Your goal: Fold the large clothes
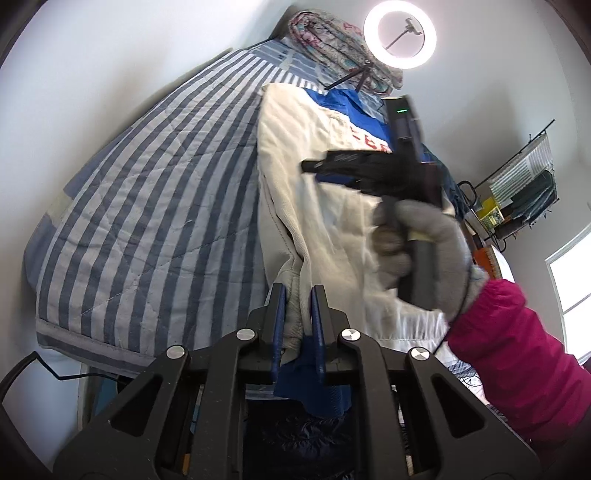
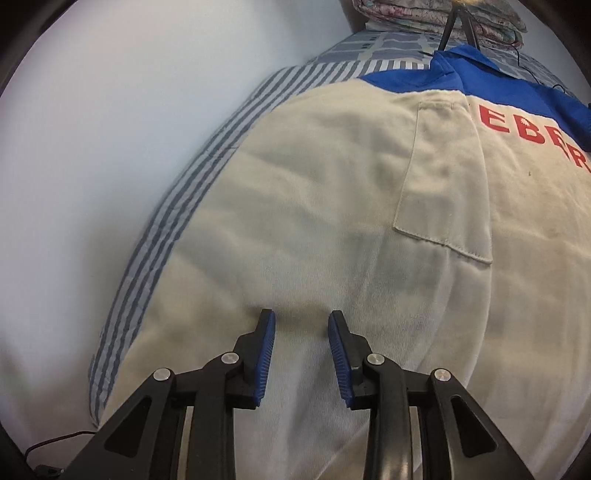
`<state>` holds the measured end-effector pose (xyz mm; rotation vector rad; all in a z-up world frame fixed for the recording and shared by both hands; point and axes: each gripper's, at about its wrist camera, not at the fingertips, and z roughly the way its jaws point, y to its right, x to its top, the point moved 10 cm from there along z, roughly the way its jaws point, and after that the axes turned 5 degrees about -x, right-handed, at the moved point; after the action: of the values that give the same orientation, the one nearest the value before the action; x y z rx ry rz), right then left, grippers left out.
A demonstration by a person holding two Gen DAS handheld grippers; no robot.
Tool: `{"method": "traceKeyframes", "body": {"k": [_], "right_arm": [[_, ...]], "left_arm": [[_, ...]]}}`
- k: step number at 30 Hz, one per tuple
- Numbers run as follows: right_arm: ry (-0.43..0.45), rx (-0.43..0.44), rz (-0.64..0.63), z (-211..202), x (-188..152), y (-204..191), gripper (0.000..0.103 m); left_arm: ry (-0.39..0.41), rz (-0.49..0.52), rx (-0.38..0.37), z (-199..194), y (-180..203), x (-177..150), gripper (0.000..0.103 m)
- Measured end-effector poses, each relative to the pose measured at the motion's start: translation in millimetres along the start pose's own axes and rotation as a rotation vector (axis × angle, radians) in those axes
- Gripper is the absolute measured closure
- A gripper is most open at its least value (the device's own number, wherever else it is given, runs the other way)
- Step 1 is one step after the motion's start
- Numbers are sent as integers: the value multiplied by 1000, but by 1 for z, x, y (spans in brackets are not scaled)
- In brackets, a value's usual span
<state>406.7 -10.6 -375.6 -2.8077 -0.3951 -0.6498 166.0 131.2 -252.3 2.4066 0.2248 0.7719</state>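
Note:
A large cream work jacket (image 2: 314,206) with a blue yoke, a chest pocket (image 2: 443,184) and red letters lies spread on a striped bed quilt (image 1: 147,206). My left gripper (image 1: 297,317) is shut on a thick cream hem or cuff of the jacket, and blue fabric hangs just below the pads. A grey-gloved hand (image 1: 424,251) with a magenta sleeve holds my right gripper (image 1: 312,167) over the jacket. In the right wrist view the right gripper (image 2: 301,326) stands open just above the cream cloth, with nothing between its fingers.
A folded floral blanket (image 1: 343,48) lies at the bed's far end, with a ring light (image 1: 400,35) on a tripod beside it. A white wall runs along the bed's left side. A wire shelf (image 1: 524,192) and a window (image 1: 569,280) are at the right. A cable (image 1: 44,369) lies on the floor.

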Motion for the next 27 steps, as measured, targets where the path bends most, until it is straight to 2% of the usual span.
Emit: {"method": "traceKeyframes", "body": {"k": [4,6,8,10,13,18,23,25,27], "right_arm": [[-17,12,6,2,5,-1,68],[-16,42,40,-7,12,-2,42],[12,93,62,-19,24,-8,27],[7,129,56,-24,32,-20,25],[-31,108,-5,-18,39,-42,25],[-58,-45,-169,3,39,-81,26],[-97,-166,-275,18,29,-94,27],[-113,-202,-284,23,26,-93,37],[-119,-257,-302,23,22,-83,68]], "left_arm": [[-3,39,-11,6,17,3,96],[-7,62,-12,10,26,3,96],[-9,79,-11,13,31,4,97],[-11,87,-12,16,34,5,97],[-19,90,-12,21,37,5,97],[-30,96,-8,26,37,3,97],[-42,110,0,38,46,1,97],[-46,113,3,43,48,0,97],[-50,115,6,47,52,-1,97]]}}
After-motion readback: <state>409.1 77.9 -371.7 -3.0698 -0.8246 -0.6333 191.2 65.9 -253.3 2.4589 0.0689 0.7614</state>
